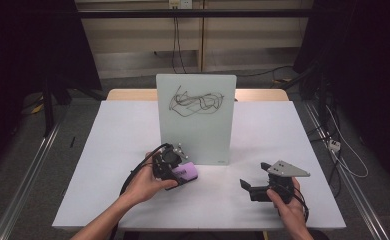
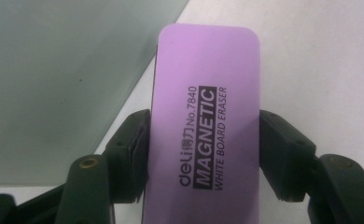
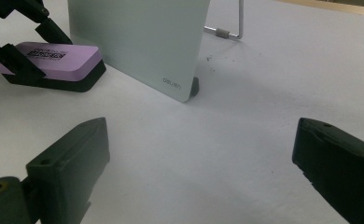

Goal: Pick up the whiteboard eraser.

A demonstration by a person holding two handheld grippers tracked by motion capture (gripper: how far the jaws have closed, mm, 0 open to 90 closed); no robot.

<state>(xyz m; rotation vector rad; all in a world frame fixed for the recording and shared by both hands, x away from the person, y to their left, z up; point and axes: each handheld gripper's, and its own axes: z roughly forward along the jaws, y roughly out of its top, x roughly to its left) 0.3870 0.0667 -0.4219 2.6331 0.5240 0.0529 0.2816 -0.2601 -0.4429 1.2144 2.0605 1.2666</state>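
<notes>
White tabletop, dark room behind: the purple whiteboard eraser (image 2: 203,126) lies flat at the near left foot of the upright glass board (image 1: 195,117), its long axis running away from my left gripper (image 1: 175,170), which is clamped across its long sides. Black scribbles (image 1: 193,102) sit high on the board, up and right of the eraser. My right gripper (image 1: 255,187) rests near right, jaws apart, empty.

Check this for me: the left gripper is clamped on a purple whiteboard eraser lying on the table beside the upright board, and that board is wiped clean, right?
Not quite. The board carries black scribbles, as the high view shows. The rest holds: the left gripper clamps the purple whiteboard eraser on the table.
</notes>
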